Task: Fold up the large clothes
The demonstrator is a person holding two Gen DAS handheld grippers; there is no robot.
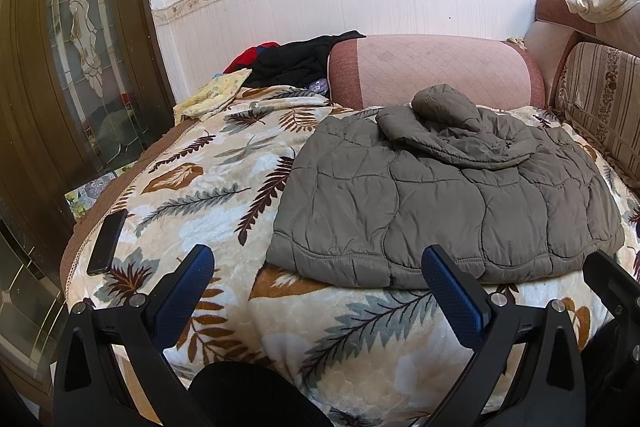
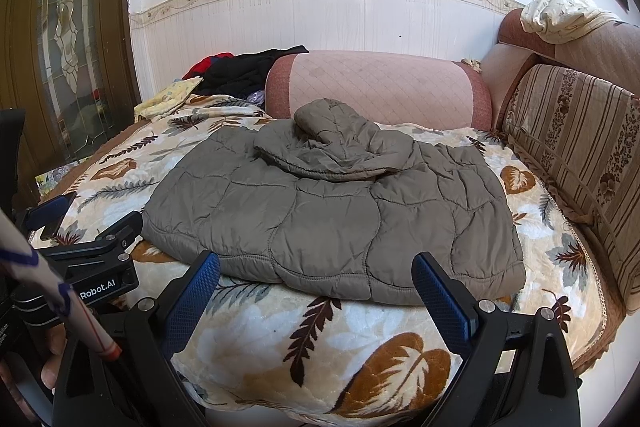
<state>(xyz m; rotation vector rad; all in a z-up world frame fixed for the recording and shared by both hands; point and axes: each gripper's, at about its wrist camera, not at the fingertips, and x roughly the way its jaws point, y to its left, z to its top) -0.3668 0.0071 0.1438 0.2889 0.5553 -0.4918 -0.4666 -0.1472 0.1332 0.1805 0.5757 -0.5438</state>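
1. an olive-grey quilted hooded jacket (image 1: 440, 195) lies on a leaf-patterned blanket (image 1: 224, 179) that covers the seat of a sofa; it looks folded into a broad block, hem edge toward the cameras, hood (image 1: 452, 123) lying on top at the far side.
2. the left gripper (image 1: 318, 267) hangs near the blanket's front edge with its blue-padded fingers (image 1: 188, 291) spread wide and nothing between them; the jacket's near left corner shows between the tips, apart from them.
3. the right gripper (image 2: 316, 275) is likewise spread wide and empty, just short of the jacket's near hem (image 2: 320, 271).
4. in the right wrist view the left gripper's black body (image 2: 100, 255) sits to the left, with a patterned sleeve (image 2: 48, 287) and part of a hand (image 2: 48, 355) near it.
5. a black phone (image 1: 107, 241) lies on the blanket's left edge, well apart from the jacket.
6. a pink quilted bolster cushion (image 1: 432, 71) stands behind the jacket; dark and red clothes (image 1: 296, 61) are heaped to its left.
7. a striped floral cushion (image 2: 576, 155) lines the right side.
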